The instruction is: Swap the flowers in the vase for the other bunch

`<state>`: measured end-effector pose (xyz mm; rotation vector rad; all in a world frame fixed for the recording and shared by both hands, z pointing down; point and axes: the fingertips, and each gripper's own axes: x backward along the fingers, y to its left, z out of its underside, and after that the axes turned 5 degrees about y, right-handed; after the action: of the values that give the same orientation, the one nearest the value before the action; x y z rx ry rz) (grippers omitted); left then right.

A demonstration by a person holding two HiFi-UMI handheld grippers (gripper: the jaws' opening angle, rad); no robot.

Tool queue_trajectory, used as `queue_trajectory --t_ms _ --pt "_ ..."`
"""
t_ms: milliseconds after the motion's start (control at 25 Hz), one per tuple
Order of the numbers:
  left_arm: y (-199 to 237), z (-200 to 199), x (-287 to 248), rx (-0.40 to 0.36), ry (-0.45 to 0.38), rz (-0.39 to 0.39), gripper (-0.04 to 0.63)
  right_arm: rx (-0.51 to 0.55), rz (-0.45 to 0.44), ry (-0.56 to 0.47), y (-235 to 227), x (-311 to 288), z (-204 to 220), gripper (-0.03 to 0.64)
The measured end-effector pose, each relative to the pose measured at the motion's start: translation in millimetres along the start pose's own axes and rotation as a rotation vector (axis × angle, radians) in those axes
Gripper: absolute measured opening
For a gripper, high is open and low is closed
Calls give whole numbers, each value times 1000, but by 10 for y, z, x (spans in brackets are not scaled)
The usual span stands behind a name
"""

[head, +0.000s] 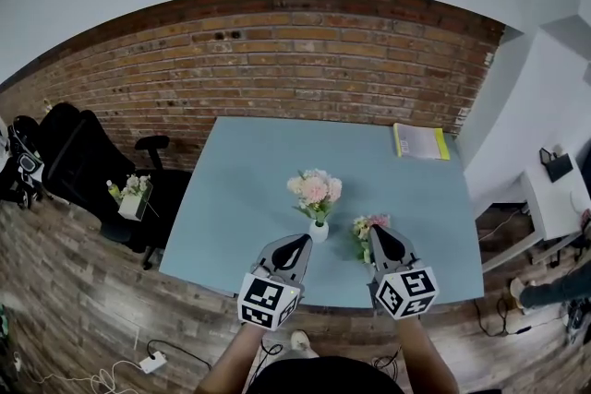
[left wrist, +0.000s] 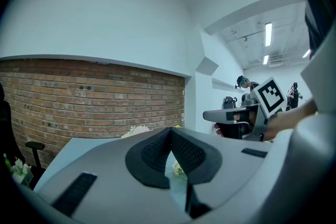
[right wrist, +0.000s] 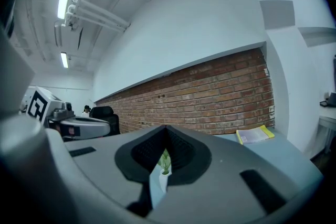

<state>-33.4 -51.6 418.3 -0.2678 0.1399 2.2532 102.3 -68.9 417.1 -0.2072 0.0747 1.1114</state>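
Bright, even light from ceiling strips (left wrist: 268, 34); sharp centres, heavy fisheye bending, dark vignetted corners.

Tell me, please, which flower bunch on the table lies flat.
The smaller bunch right of the white vase lies flat; the larger pink bunch stands upright in it.

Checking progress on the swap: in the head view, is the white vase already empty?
No, a bunch of pink flowers stands upright in the white vase.

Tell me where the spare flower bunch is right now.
In the head view, the spare bunch lies on the blue table, just right of the white vase and beside the tip of the right claw.
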Motion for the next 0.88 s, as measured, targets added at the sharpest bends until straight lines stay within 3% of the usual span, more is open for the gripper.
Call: queue_trajectory --t_ms 400,880 --pt "209 87 -57 18 -6 58 5 20 45 37 111 -173 92 6" --pt "266 118 -130 47 1 56 6 22 49 49 62 -201 110 6"
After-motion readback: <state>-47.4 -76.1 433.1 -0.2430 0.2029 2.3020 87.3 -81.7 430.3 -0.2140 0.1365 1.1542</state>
